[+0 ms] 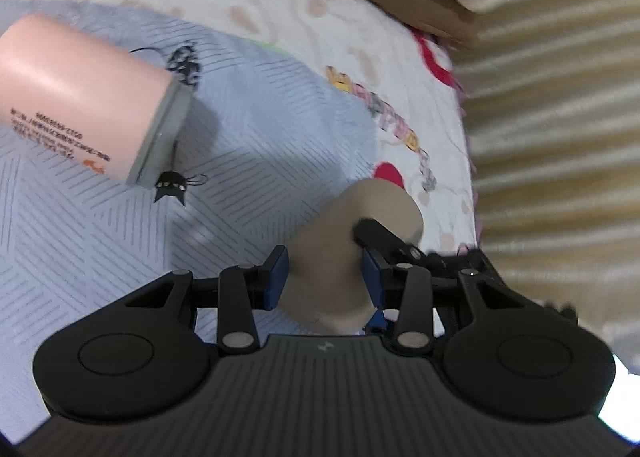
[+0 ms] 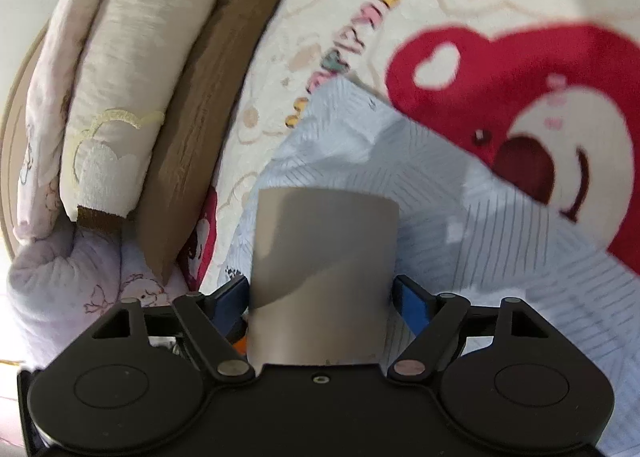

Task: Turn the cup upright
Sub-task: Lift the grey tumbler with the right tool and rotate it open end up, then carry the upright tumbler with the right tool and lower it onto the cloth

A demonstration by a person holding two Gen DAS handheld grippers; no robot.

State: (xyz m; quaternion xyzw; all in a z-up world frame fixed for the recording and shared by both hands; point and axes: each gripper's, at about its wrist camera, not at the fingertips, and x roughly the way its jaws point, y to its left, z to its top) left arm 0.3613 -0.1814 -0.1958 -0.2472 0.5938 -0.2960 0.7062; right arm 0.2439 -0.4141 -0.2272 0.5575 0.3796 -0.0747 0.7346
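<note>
Taupe and matte, the cup (image 2: 324, 277) sits pinched between the blue pads of both your right gripper (image 2: 324, 297) and your left gripper (image 1: 325, 281), above the pale blue striped cloth (image 1: 100, 241). With two grips opposing, turning one wrist alone could twist the cup loose onto the bedding. Both grippers point forward and down; a pink bottle (image 1: 80, 105) lies on its side nearby.
</note>
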